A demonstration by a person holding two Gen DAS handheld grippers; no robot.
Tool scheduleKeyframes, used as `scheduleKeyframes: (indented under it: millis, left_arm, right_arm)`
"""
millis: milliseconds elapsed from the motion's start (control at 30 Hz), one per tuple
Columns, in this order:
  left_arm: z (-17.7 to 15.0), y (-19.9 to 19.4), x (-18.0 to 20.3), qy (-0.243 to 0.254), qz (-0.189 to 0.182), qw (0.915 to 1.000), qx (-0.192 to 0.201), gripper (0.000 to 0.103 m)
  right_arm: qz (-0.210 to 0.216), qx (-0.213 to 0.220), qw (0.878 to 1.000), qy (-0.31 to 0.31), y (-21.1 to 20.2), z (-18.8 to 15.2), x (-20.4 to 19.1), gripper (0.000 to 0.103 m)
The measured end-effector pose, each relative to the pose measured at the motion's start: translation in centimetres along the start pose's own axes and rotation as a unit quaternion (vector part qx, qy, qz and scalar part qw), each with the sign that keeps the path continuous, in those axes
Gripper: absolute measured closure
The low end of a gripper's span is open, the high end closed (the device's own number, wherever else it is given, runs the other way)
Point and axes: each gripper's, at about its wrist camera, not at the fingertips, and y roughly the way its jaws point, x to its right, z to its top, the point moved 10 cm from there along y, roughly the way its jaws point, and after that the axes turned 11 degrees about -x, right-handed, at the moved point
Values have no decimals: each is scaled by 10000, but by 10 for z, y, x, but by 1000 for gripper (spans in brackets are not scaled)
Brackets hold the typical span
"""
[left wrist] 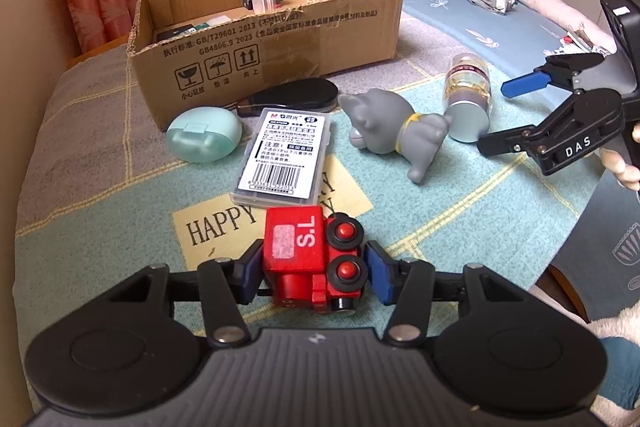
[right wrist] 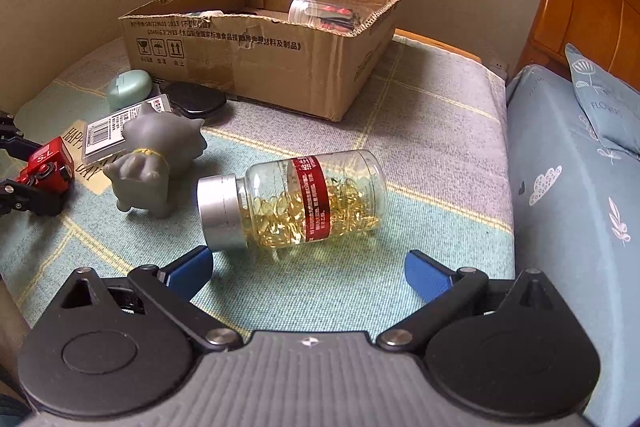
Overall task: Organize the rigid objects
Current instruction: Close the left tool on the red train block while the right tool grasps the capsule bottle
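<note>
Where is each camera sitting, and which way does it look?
Left wrist view: sits on the left tongs, looking forward and down at the red toy train they clamp; the right tongs and some fingers show.
Right wrist view: sits on the open right tongs, looking down at the pill bottle lying ahead; the left tongs show at its left edge.
Both share the cardboard box, grey toy animal, train and bottle.
</note>
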Motion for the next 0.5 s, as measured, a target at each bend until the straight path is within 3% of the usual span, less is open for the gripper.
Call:
scheduleKeyframes:
  millis: [333, 500]
  left_arm:
    - [1, 0, 0, -53, 35, 10000, -11, 49]
    - [1, 0, 0, -87, 50, 9999, -41, 49]
  right_arm:
    - [137, -2, 9994, -313, 8, 28, -2, 0]
    - [349, -26, 9993, -96, 10, 38, -5, 0]
